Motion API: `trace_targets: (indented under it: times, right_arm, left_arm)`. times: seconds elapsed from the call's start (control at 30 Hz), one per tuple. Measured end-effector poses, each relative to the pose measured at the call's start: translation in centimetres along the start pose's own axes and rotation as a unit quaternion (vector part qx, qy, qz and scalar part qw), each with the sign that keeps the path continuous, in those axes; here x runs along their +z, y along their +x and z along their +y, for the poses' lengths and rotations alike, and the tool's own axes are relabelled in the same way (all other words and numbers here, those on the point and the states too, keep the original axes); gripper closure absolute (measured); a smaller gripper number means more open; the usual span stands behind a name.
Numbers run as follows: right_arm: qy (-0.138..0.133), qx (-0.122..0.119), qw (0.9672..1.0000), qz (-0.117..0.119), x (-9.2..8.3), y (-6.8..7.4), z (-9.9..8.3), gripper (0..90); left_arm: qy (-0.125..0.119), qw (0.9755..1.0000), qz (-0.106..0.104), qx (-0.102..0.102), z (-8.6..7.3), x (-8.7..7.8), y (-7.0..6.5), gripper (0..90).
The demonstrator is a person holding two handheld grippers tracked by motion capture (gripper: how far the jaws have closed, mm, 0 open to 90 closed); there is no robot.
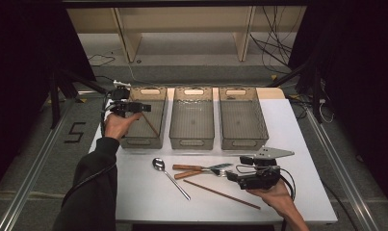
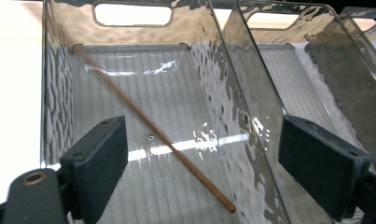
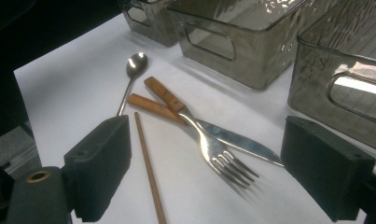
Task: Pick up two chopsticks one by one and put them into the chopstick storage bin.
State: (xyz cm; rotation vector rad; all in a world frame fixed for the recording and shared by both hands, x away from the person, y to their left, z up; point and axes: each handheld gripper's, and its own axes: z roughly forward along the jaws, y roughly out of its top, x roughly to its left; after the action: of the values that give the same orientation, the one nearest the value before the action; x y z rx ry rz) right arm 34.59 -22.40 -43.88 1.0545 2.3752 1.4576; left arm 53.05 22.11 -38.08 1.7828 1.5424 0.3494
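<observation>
Inside, a slim wooden chopstick [image 2: 157,133] leans across the ribbed, translucent bin [image 2: 129,56].

left gripper [image 1: 144,107] open, right gripper [image 1: 230,176] open

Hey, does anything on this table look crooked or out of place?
Mildly: the thin brown wooden chopstick lies diagonally in the left smoky clear plastic bin, and the wooden-handled fork lies crossed over the wooden-handled knife.

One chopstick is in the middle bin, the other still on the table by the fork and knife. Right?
Not the middle bin: the chopstick lies in the left bin, as the high view shows. The other chopstick is on the table by the fork and knife.
</observation>
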Motion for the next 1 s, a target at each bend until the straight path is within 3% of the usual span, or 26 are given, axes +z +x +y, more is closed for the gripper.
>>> trace_targets:
  times: [0.33, 0.63, 0.73, 0.83, 1.0]
  right_arm:
    - [0.000, 0.000, 1.0000, 0.000, 0.0, 0.0, 0.0, 17.0]
    - [0.011, -0.008, 0.9999, -0.010, -0.2, 0.2, 0.2, 17.5]
    - [0.025, -0.016, 0.9994, -0.018, -0.2, 0.4, 0.3, 18.3]
    - [0.040, -0.022, 0.9988, -0.020, -0.2, 0.7, 0.4, 19.2]
    - [0.077, -0.037, 0.9962, -0.021, 0.3, 1.2, 0.6, 20.9]
  left_arm:
    - [-0.017, 0.9997, -0.017, -0.003, -0.1, -1.2, -0.4, 15.5]
    - [-0.049, 0.9969, -0.061, 0.000, -0.9, -3.3, -1.2, 15.5]
    - [-0.058, 0.9952, -0.080, 0.000, -1.7, -4.1, -1.3, 15.5]
    - [-0.069, 0.9913, -0.112, -0.001, -2.9, -4.9, -1.4, 15.5]
    - [-0.087, 0.9857, -0.145, 0.001, -5.0, -5.9, -1.5, 15.5]
